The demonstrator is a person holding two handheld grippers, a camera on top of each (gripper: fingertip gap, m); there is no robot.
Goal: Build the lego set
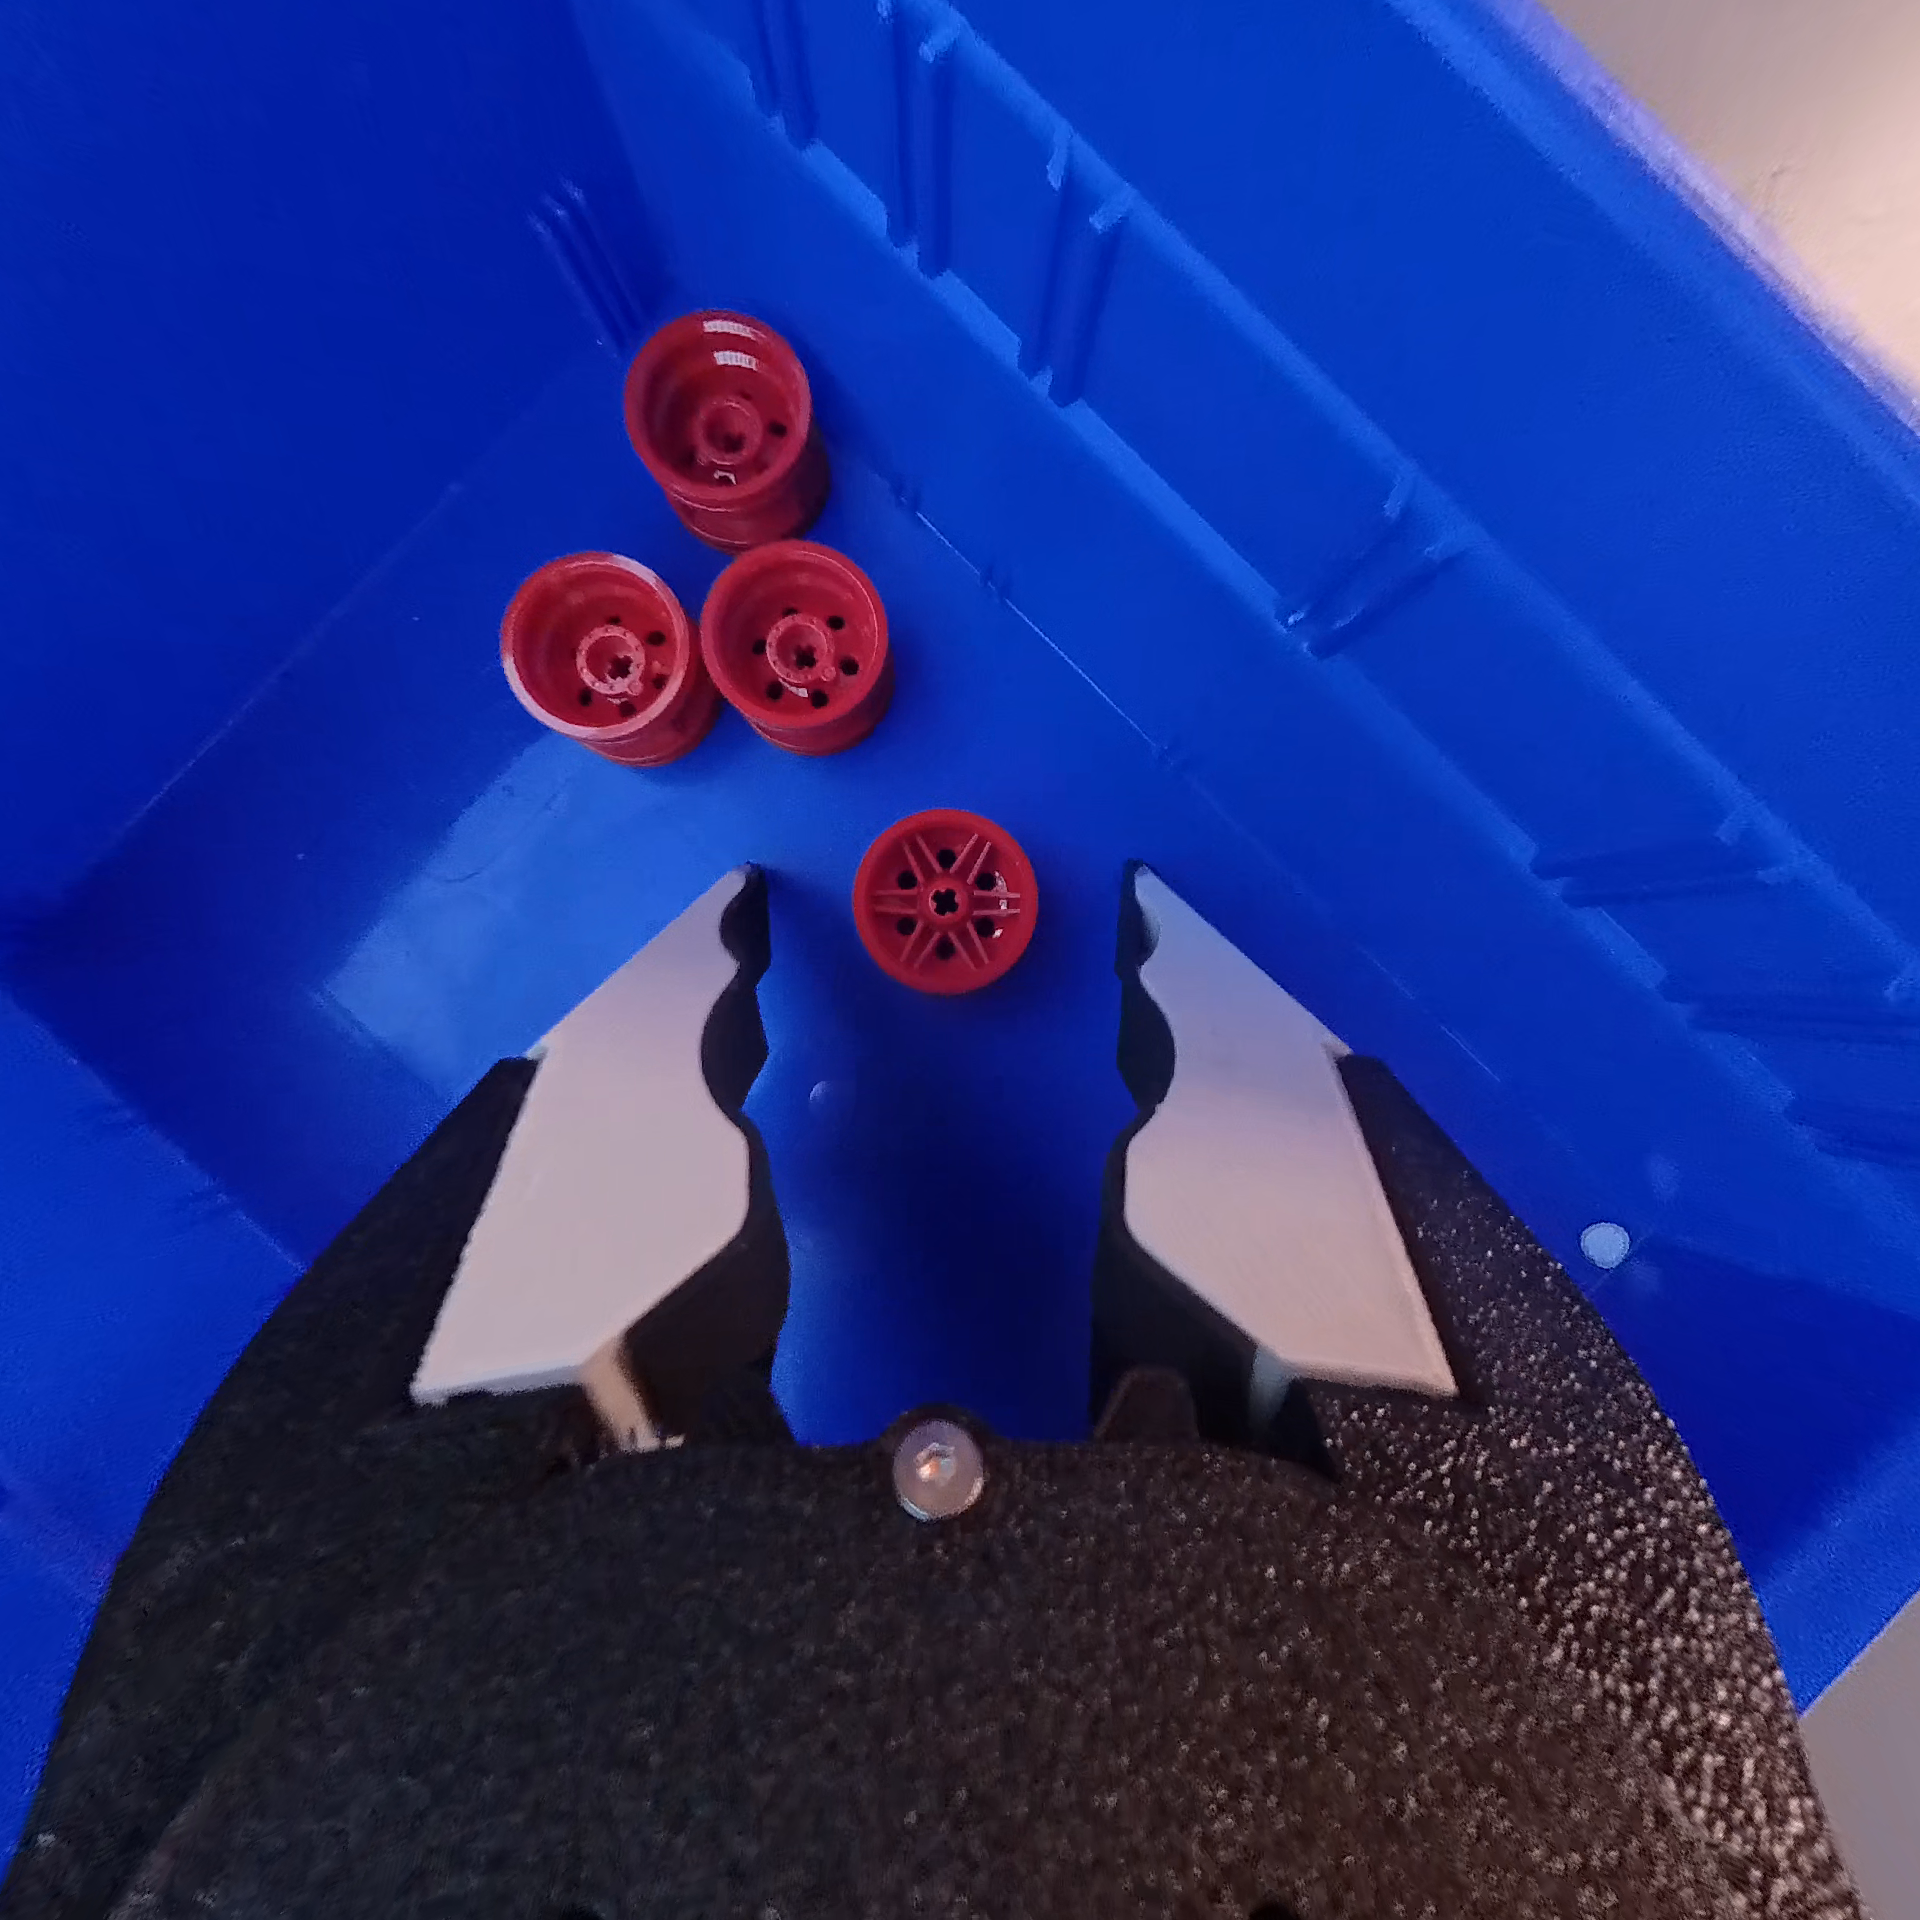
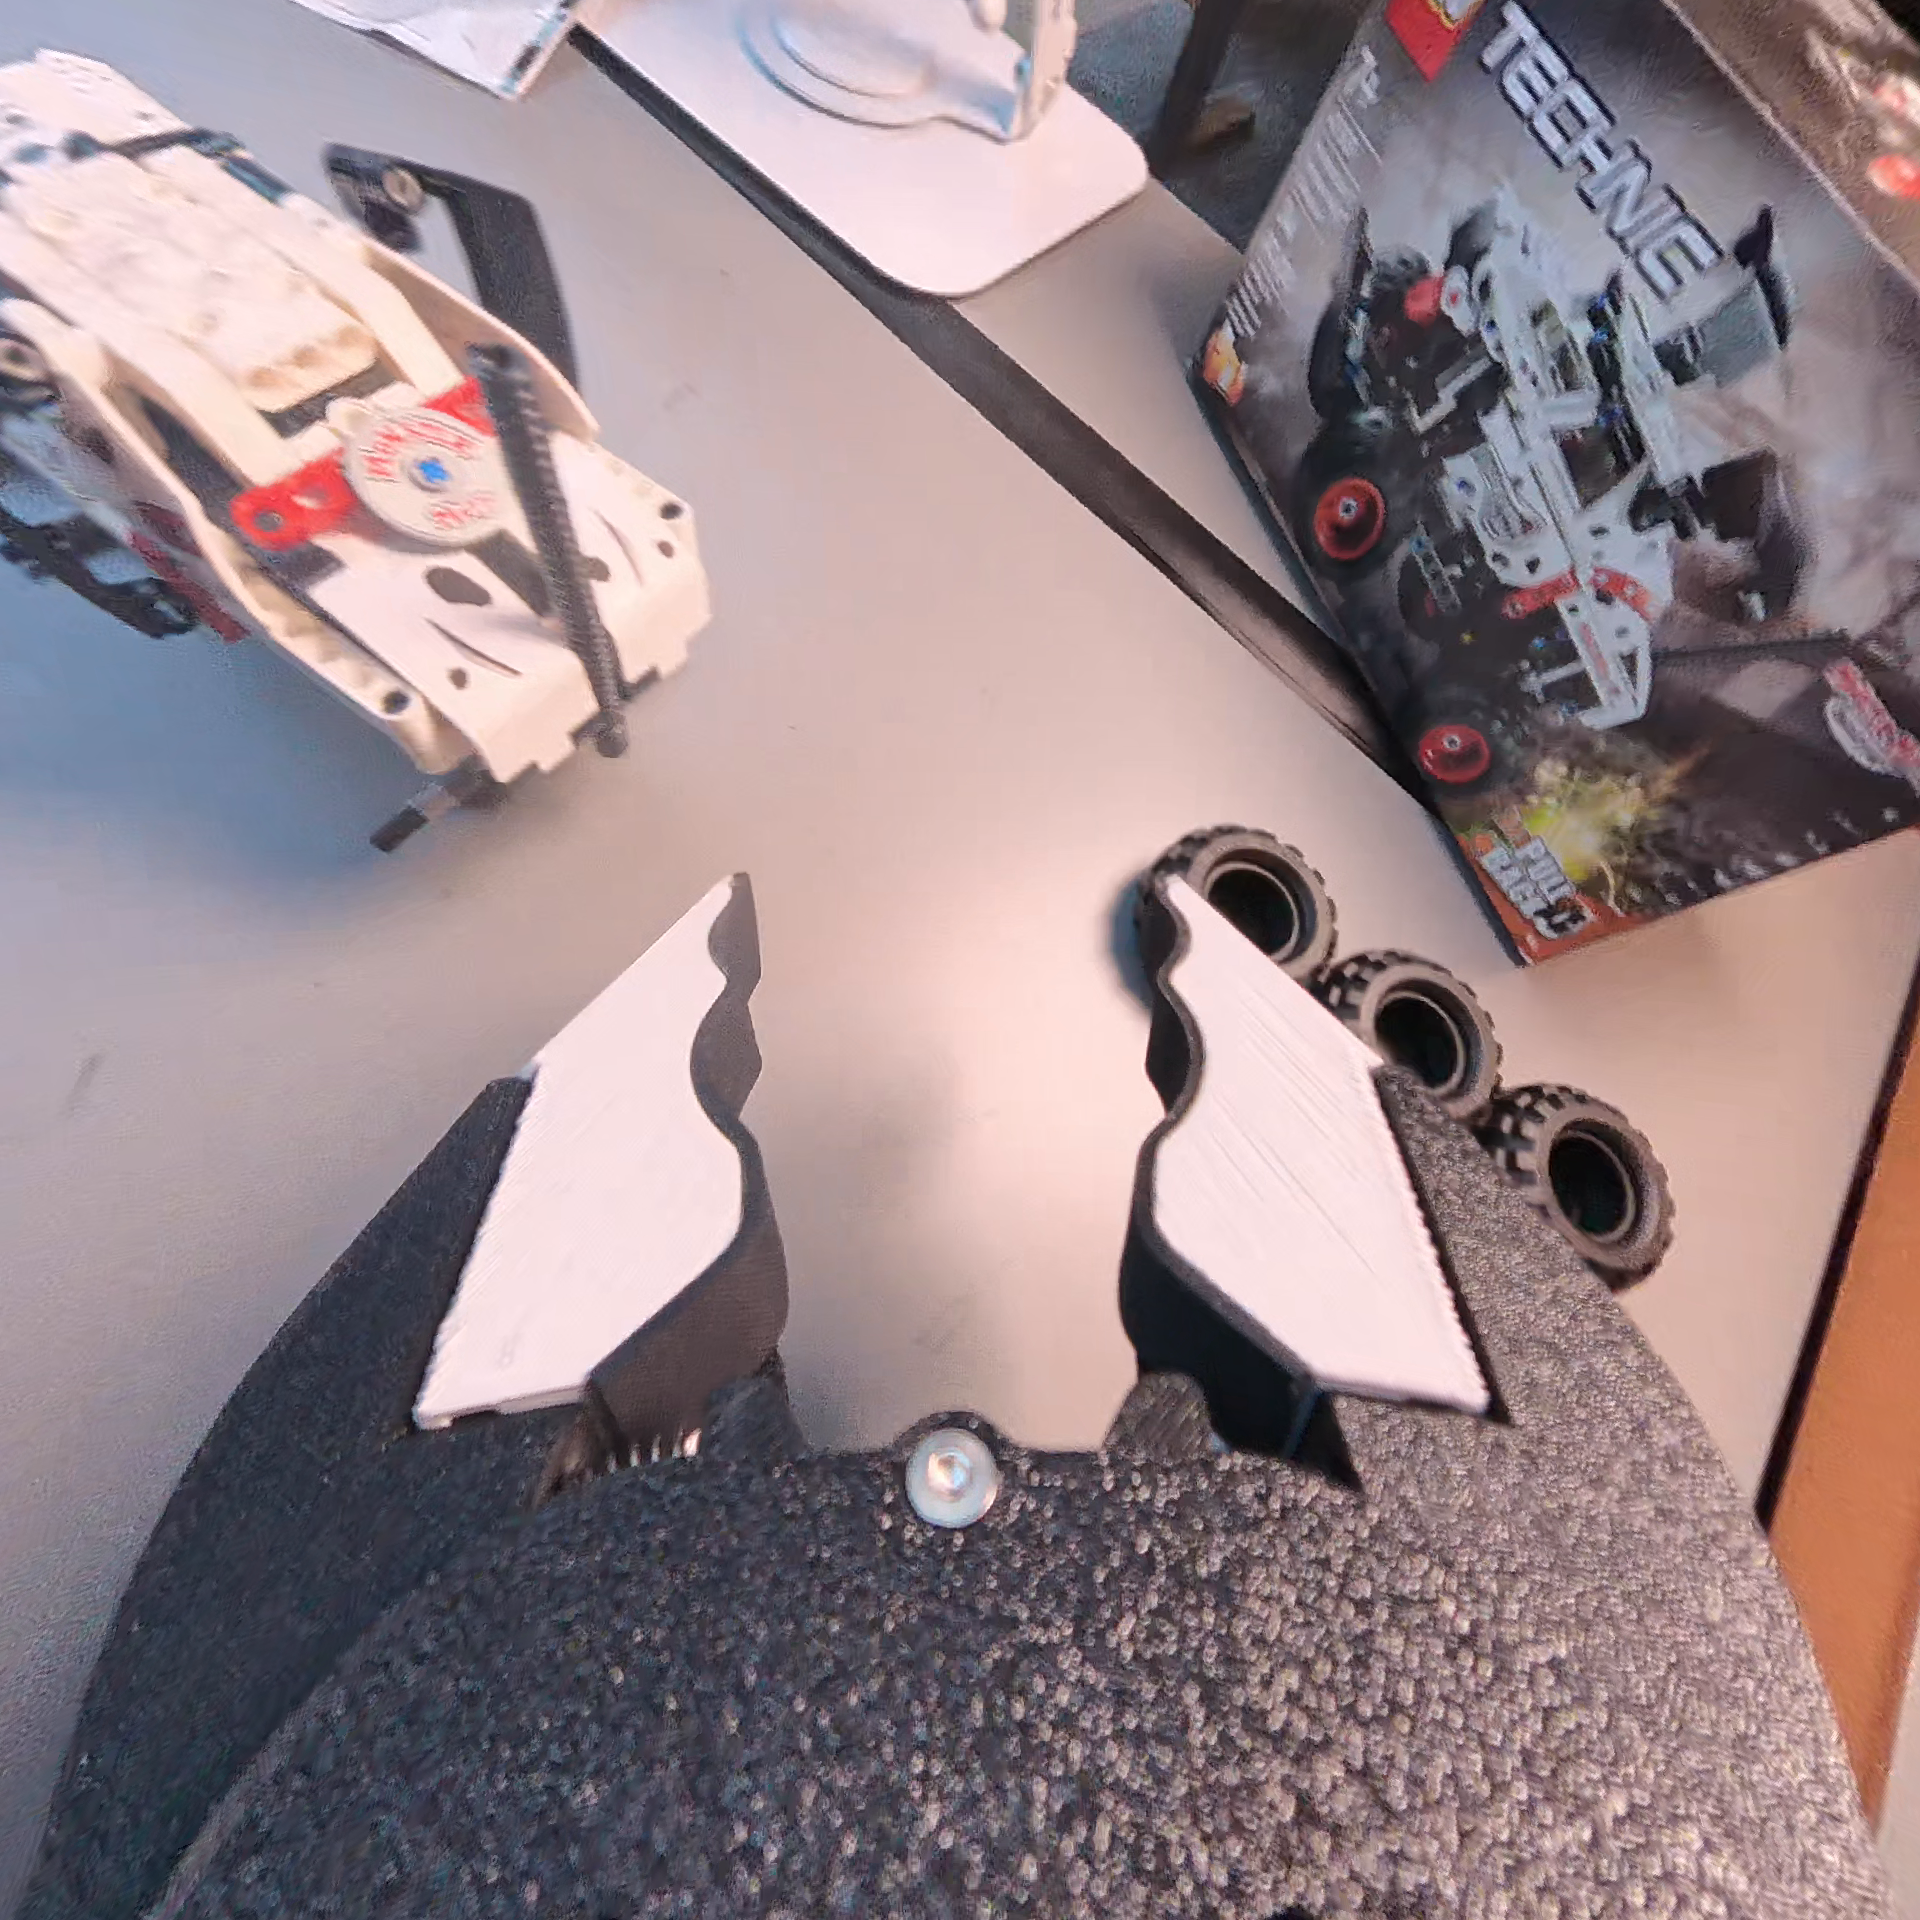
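In the left wrist view my left gripper (image 1: 943, 883) is open inside a blue bin (image 1: 312, 914). A red spoked wheel rim (image 1: 944, 901) lies flat between its fingertips, not gripped. Three more red rims (image 1: 724, 428) (image 1: 597, 657) (image 1: 795, 644) lie farther in, near the bin's corner. In the right wrist view my right gripper (image 2: 948, 896) is open and empty above the grey table (image 2: 935, 644). Three black rubber tyres (image 2: 1262, 899) (image 2: 1418, 1023) (image 2: 1590, 1184) stand in a row just right of its right finger. The white truck body (image 2: 343, 457) lies at the far left.
The set's box (image 2: 1621, 447) lies at the right, beyond the tyres. A white stand base (image 2: 894, 145) and a dark strip (image 2: 1091, 468) cross the back of the table. The table's right edge (image 2: 1860, 1195) runs close to the tyres. The bin's ribbed wall (image 1: 1299, 499) rises to the right. The left gripper's tips are roughly 70 cm from the right gripper's.
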